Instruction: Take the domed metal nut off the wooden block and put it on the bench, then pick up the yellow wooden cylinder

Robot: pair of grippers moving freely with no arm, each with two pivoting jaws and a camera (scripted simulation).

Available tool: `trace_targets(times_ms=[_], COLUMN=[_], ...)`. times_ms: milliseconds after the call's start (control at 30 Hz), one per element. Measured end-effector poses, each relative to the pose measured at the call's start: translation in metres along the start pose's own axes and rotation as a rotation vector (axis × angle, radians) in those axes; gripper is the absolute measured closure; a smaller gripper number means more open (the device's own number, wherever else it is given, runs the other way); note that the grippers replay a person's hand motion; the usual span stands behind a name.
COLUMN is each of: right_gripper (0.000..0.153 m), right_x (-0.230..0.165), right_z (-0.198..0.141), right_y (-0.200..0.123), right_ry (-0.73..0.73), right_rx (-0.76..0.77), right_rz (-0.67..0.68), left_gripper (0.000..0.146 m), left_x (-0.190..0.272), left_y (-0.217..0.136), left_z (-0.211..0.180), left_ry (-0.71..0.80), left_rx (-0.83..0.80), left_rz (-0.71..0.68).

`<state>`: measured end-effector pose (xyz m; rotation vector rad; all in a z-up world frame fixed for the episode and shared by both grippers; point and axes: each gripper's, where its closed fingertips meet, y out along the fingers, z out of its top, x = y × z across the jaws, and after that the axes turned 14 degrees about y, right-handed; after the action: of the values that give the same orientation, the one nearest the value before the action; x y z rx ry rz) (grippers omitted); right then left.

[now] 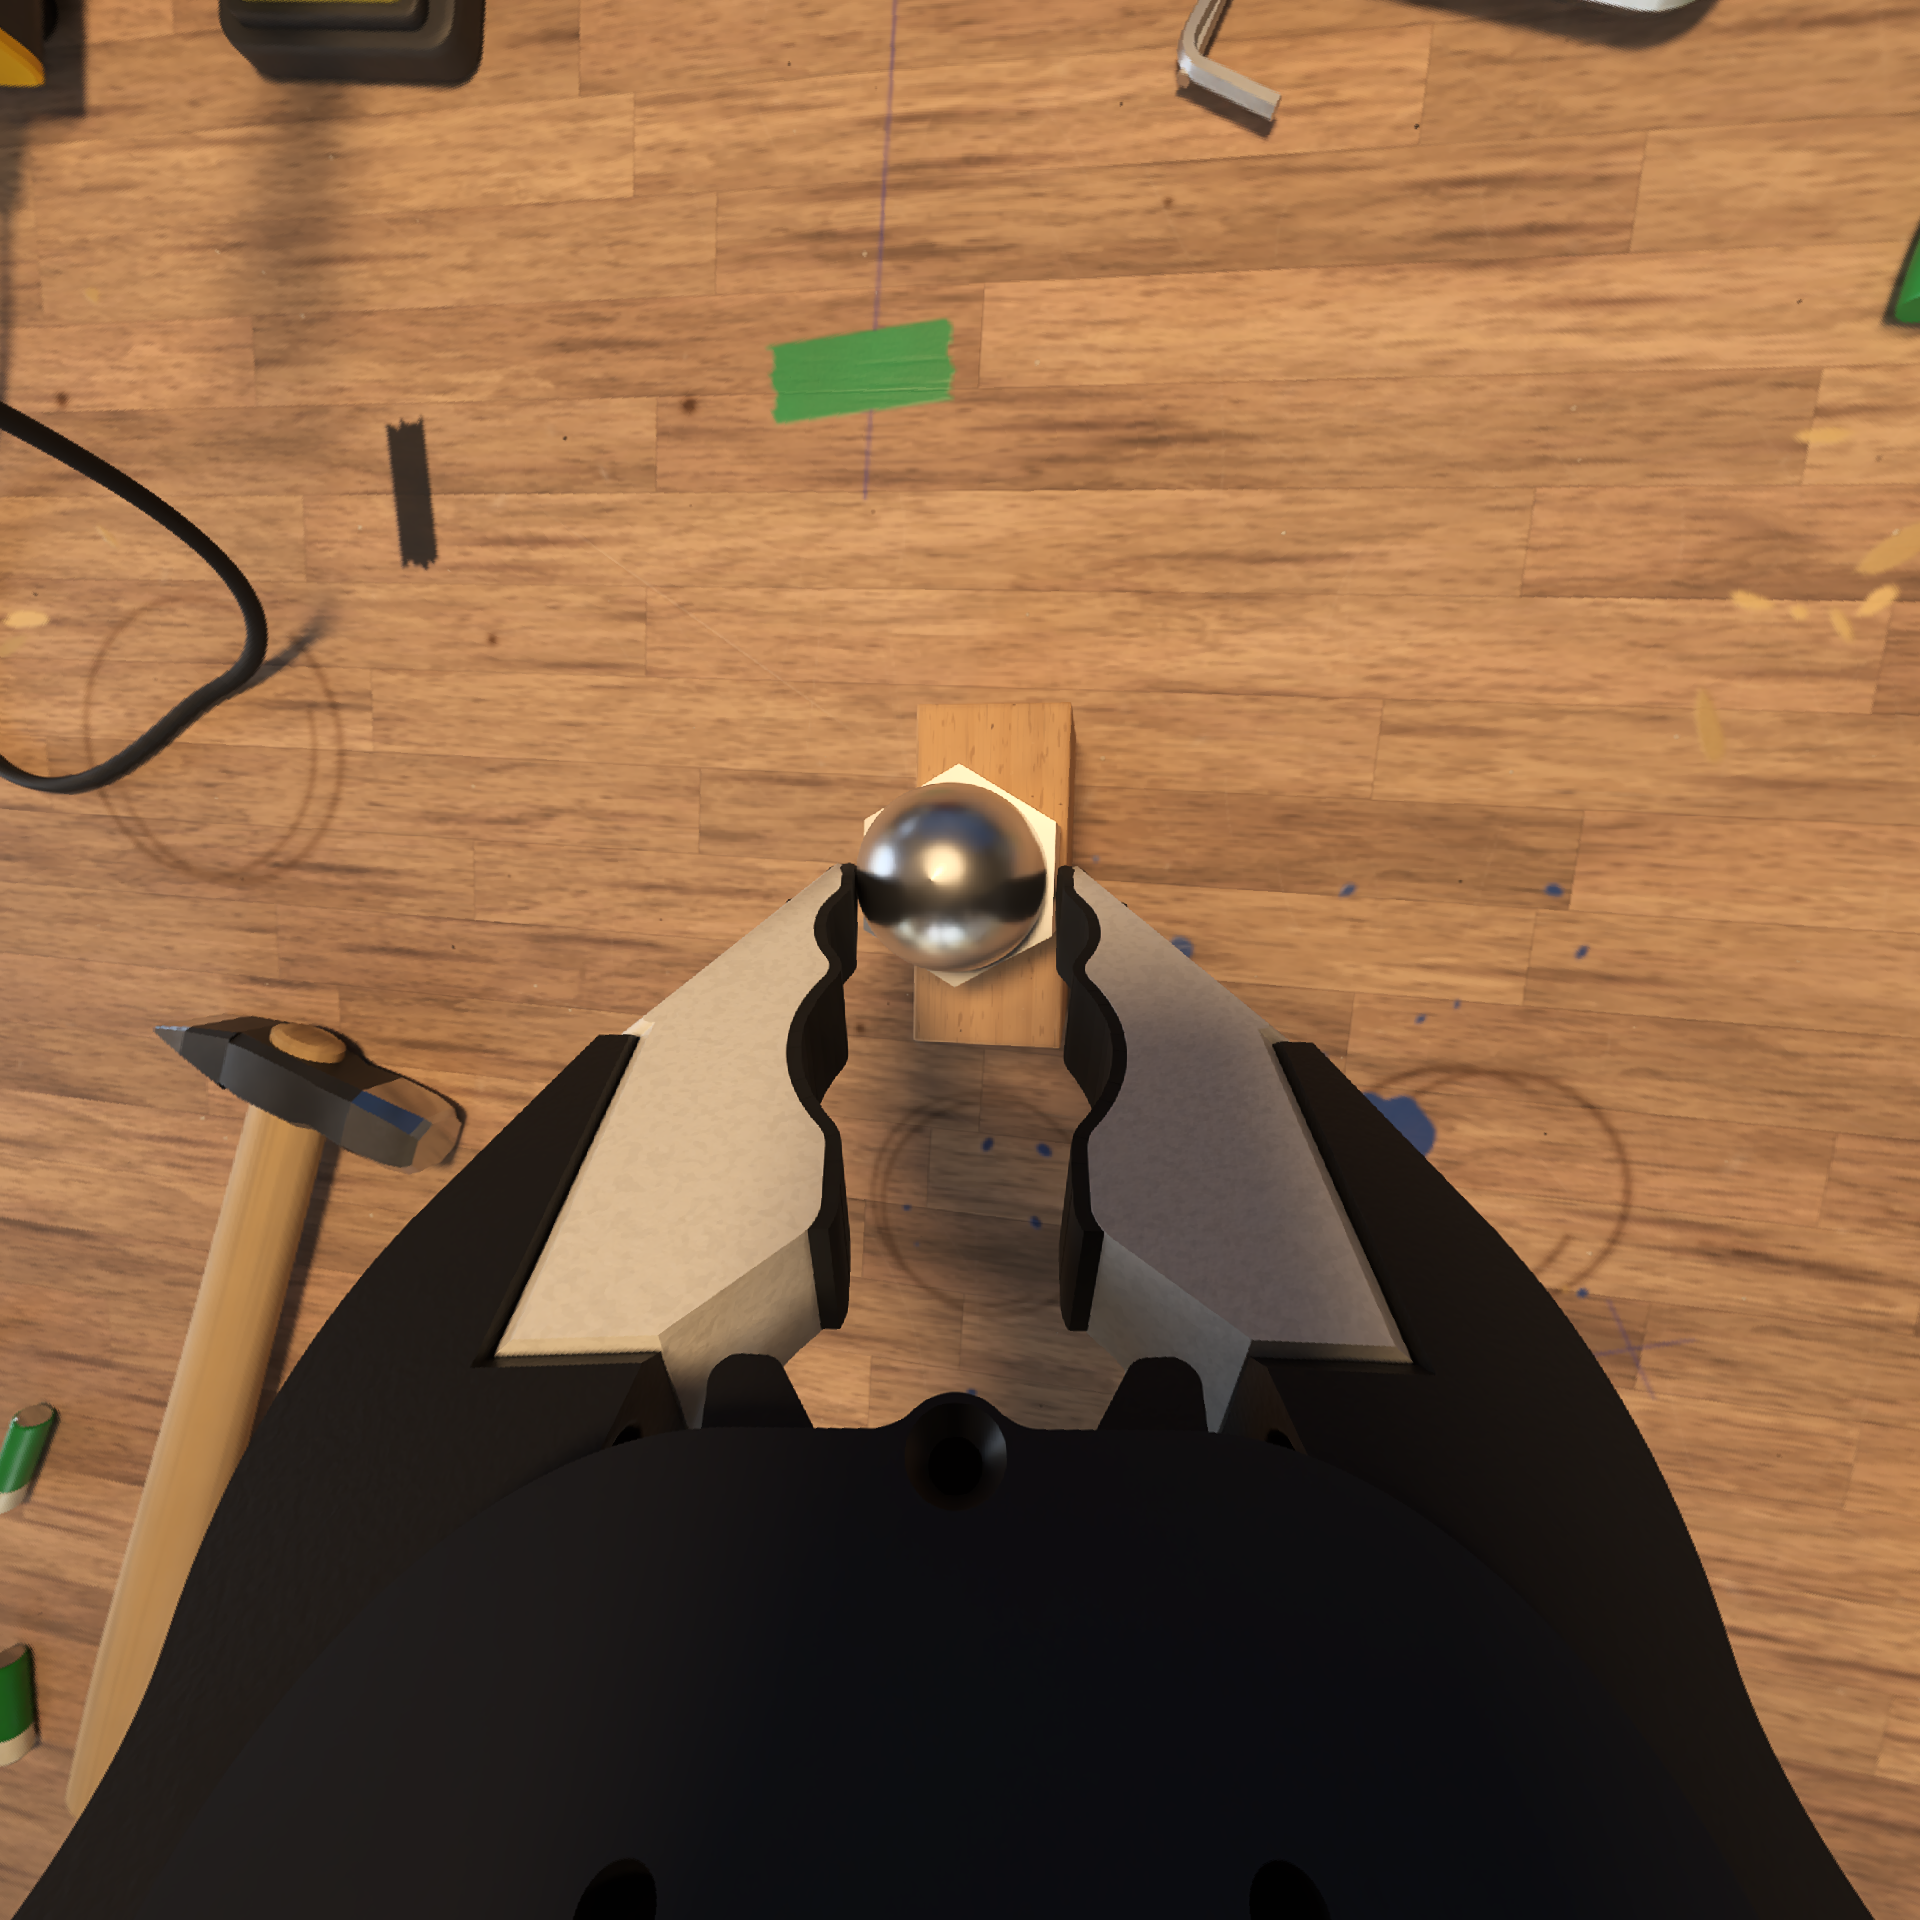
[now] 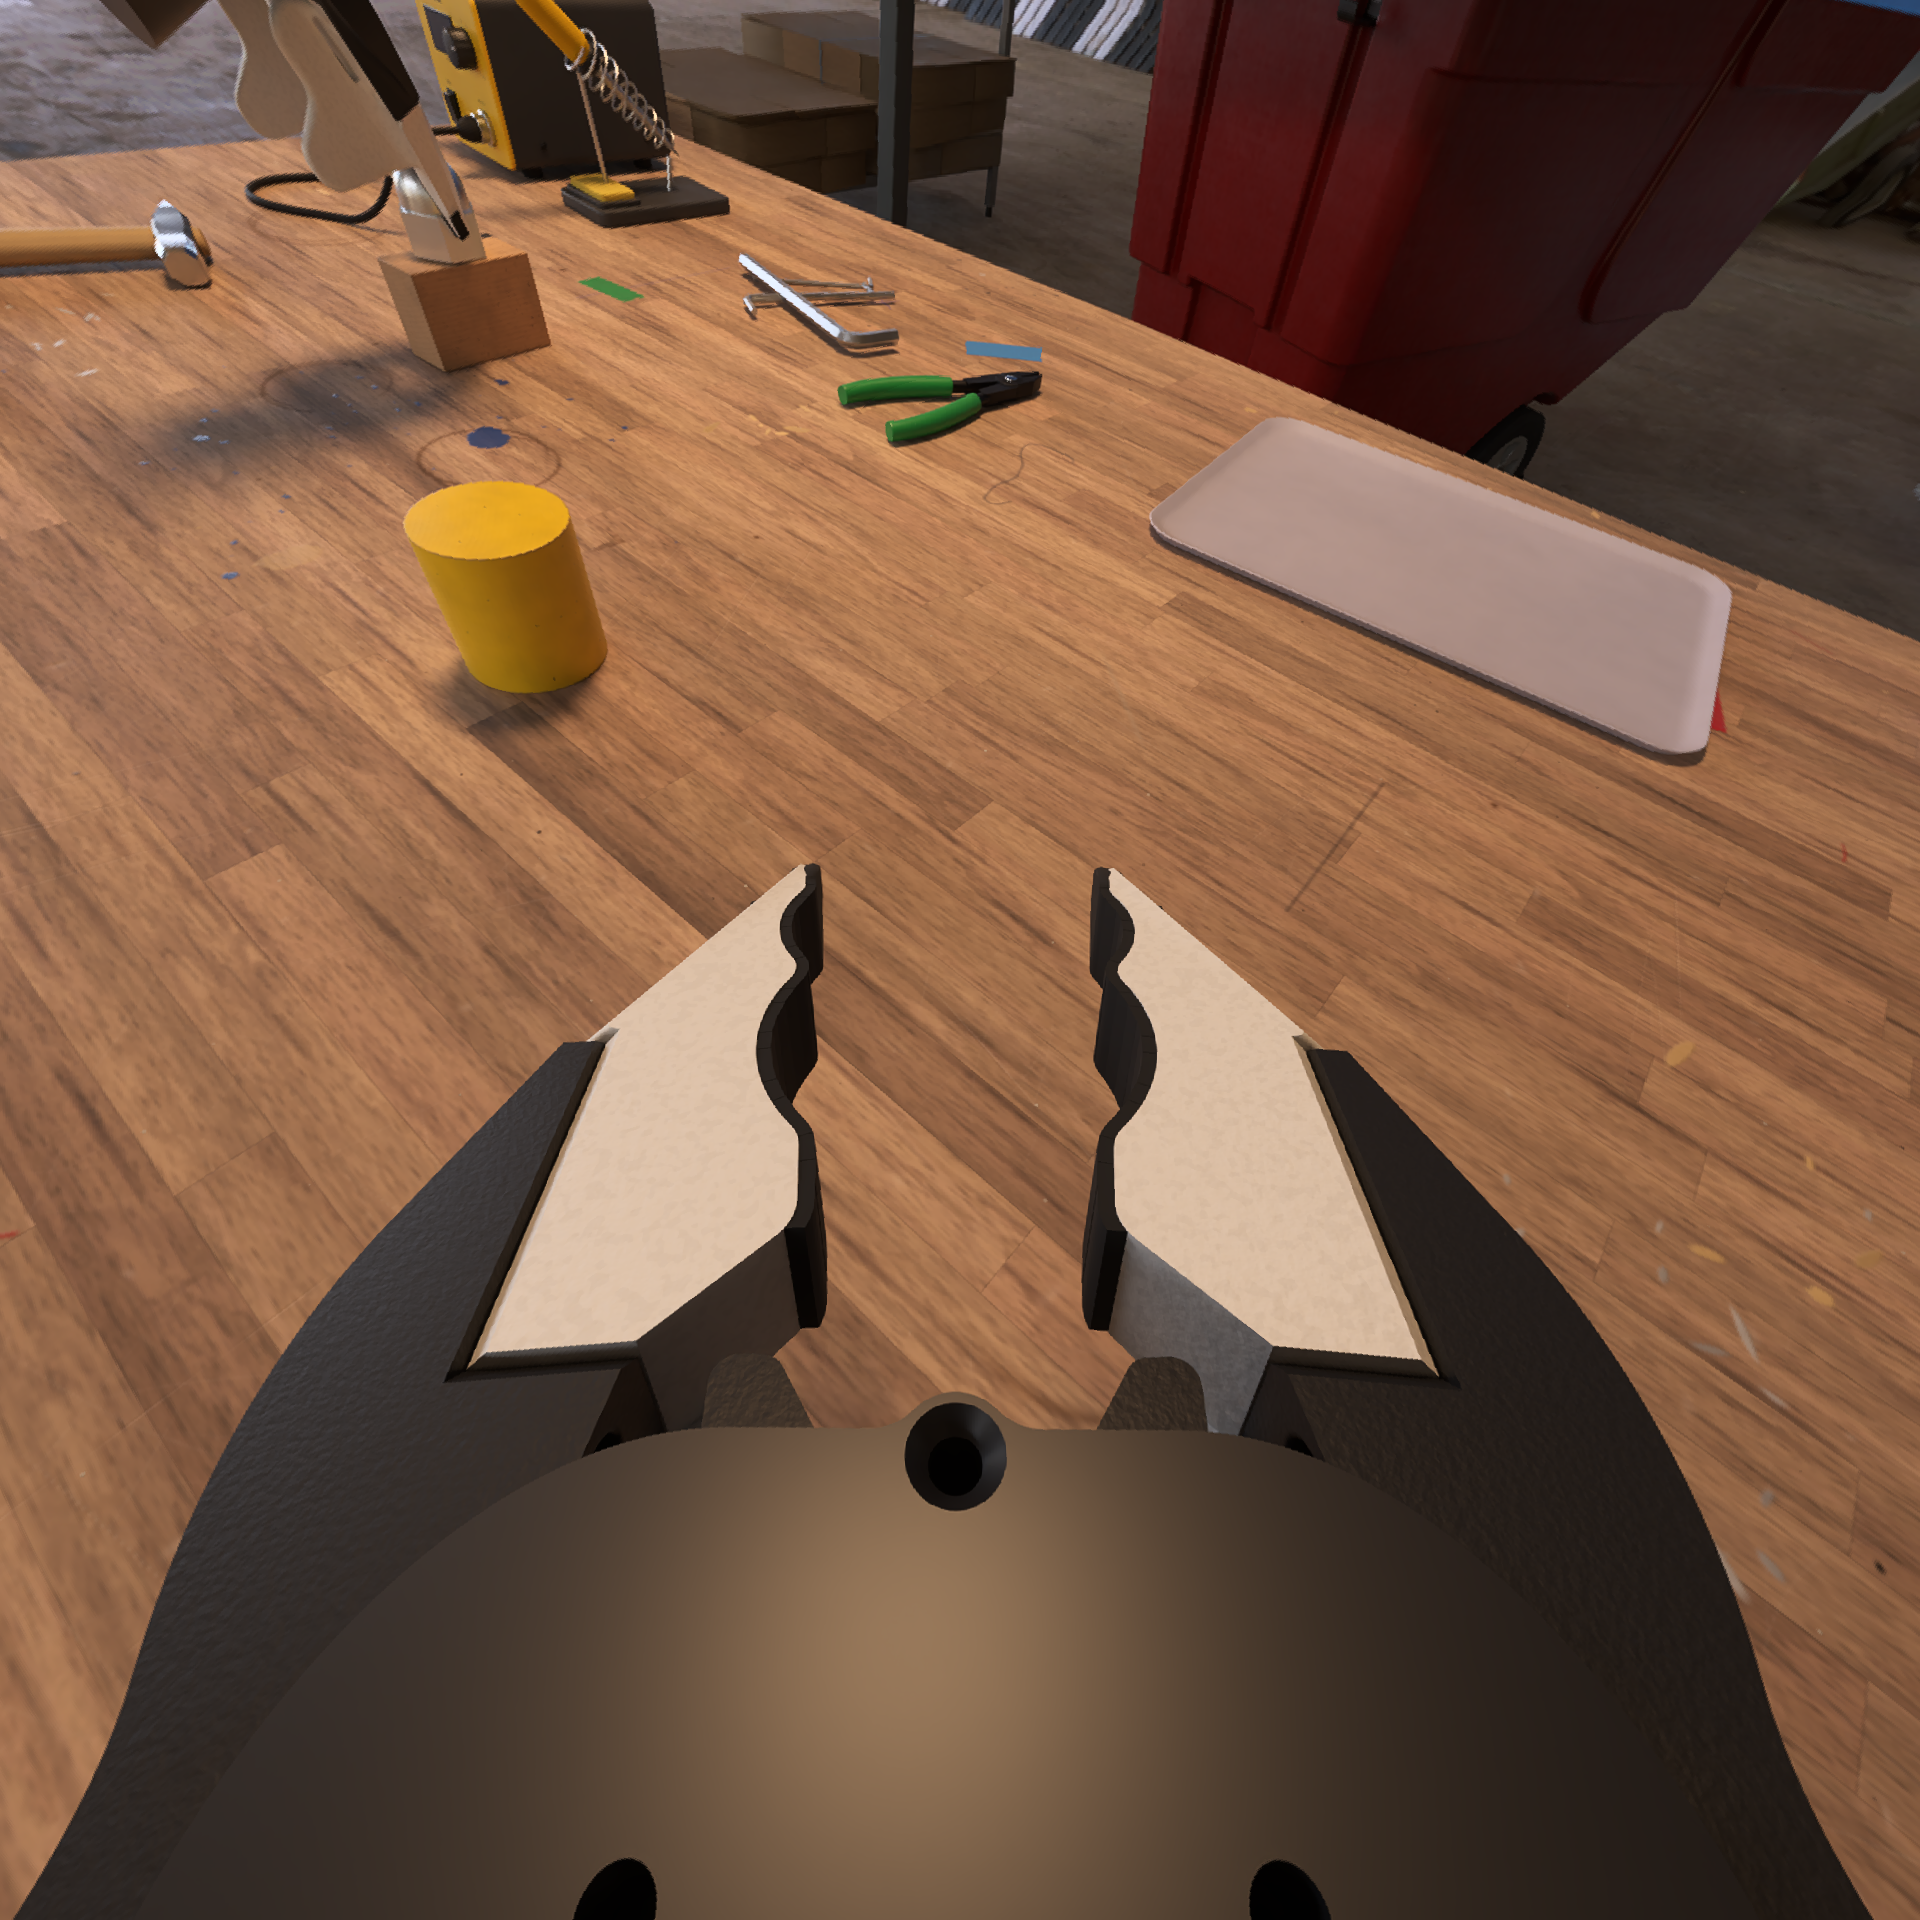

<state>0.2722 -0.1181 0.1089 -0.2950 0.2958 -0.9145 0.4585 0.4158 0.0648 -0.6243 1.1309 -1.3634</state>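
The domed metal nut (image 1: 951,873) sits on the small wooden block (image 1: 997,743). My left gripper (image 1: 956,883) points down over it, its fingertips pressed against both sides of the nut. In the right wrist view the nut (image 2: 426,223) rests on the block (image 2: 468,307) at far left, with the left gripper's fingers (image 2: 343,114) around it. The yellow wooden cylinder (image 2: 506,587) stands upright on the bench, ahead and to the left of my right gripper (image 2: 956,883), which is open and empty above bare bench.
A hammer (image 1: 260,1195) lies left of the block. A black cable (image 1: 208,582), green tape (image 1: 862,369) and a hex key (image 1: 1226,88) lie beyond. Hex keys (image 2: 821,301), green pliers (image 2: 935,400), a pale tray (image 2: 1455,582), a soldering station (image 2: 540,83) and a red bin (image 2: 1455,187) show farther off.
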Motion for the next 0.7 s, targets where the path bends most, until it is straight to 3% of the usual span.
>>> trace_targets(times_ms=[300,500,700], right_gripper=[0.101,0.101,0.101], right_x=[0.0,0.0,-0.002], right_z=[0.0,0.001,0.002], right_y=[0.0,0.0,0.0], right_ry=[-0.004,-0.005,-0.013], right_rx=[-0.002,0.003,0.008], right_rz=[-0.004,-0.007,-0.006], left_gripper=[0.108,0.108,0.108], left_x=[0.003,0.025,0.087], left_y=[-0.018,-0.082,-0.156], left_z=[0.011,0.035,0.033], left_ry=[0.037,0.135,0.299], left_rx=[0.067,0.234,0.416], left_rz=[-0.027,-0.052,-0.075])
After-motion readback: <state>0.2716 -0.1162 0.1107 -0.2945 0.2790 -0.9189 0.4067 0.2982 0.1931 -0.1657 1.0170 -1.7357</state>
